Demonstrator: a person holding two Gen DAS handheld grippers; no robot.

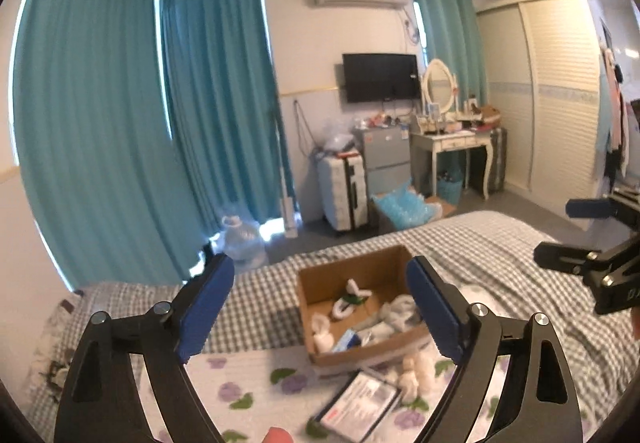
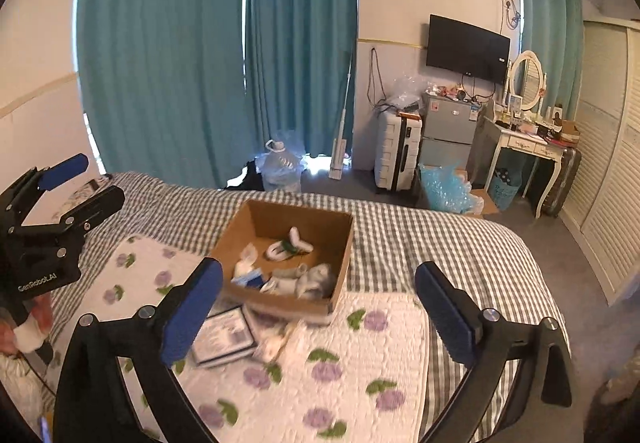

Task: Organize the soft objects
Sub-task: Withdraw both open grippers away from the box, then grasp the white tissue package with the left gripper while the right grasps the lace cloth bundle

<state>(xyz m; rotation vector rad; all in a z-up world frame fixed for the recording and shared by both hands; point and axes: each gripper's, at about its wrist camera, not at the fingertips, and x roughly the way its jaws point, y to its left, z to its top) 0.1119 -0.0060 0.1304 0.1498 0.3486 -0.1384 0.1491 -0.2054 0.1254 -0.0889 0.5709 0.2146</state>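
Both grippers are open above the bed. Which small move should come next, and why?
Probably lower the right gripper toward the white soft items lying on the floral quilt beside the cardboard box; they are still outside it, and both grippers are empty.

At frame centre a cardboard box (image 2: 288,259) is sitting on the bed (image 2: 440,239), holding soft items (image 2: 312,279), with a booklet (image 2: 224,337) lying before it at lower left and a suitcase (image 2: 396,151) standing behind at upper right.
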